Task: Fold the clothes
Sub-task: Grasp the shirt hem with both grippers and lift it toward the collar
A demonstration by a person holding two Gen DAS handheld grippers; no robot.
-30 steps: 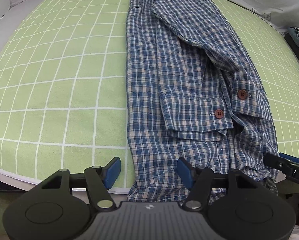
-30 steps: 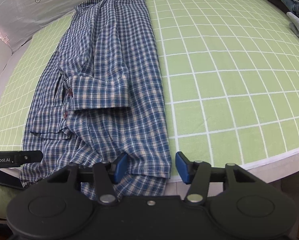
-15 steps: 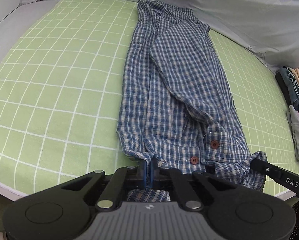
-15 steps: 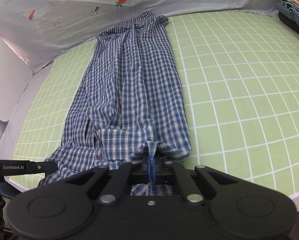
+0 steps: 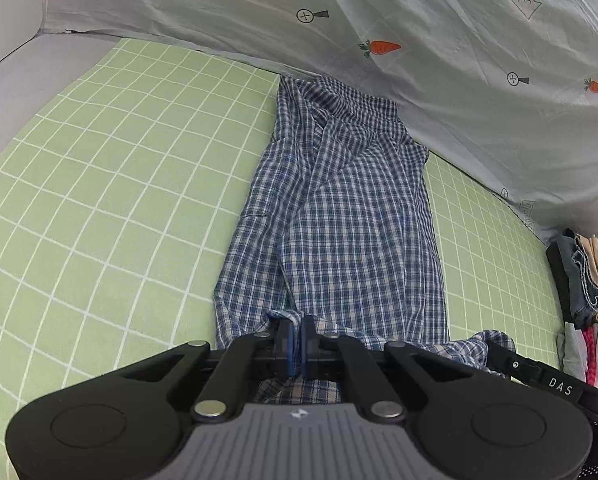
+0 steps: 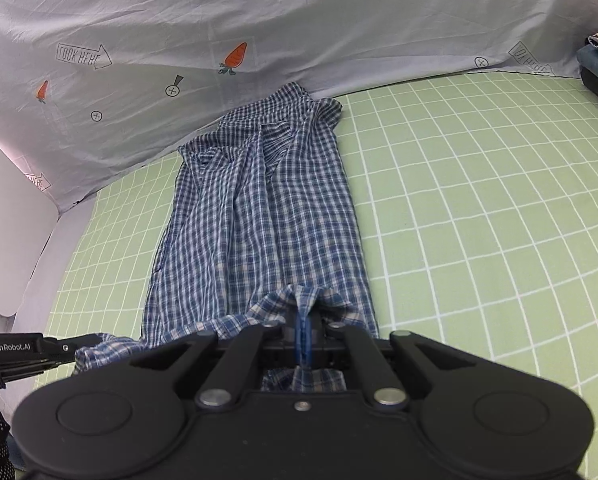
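Across the green gridded mat (image 5: 111, 184) that covered the counter, the plaid shirt (image 5: 339, 224) lay as a long narrow strip, its collar end up against the grey carrot-printed sheet (image 5: 379, 20) at the back and its near hem lifted off the mat. A stack of folded clothes (image 5: 583, 280) sat well apart at the right edge. The left claw (image 5: 297, 344) was clamped on the hem's left corner, cloth bunched between its blue pads, and the right claw (image 6: 303, 340) was pinched on the other corner in the same way, with the hem sagging a little between them. The step looked like carrying the bottom edge up and over toward the collar for a crosswise fold. To do it well, both claws probably needed to travel at one height and one pace, holding the hem taut enough to take out the sag, so that the fold line would run square to the mat's grid. Laying the hem down just short of the collar, with side edges matched, seemed the safest finish; uneven pull would likely skew the strip.
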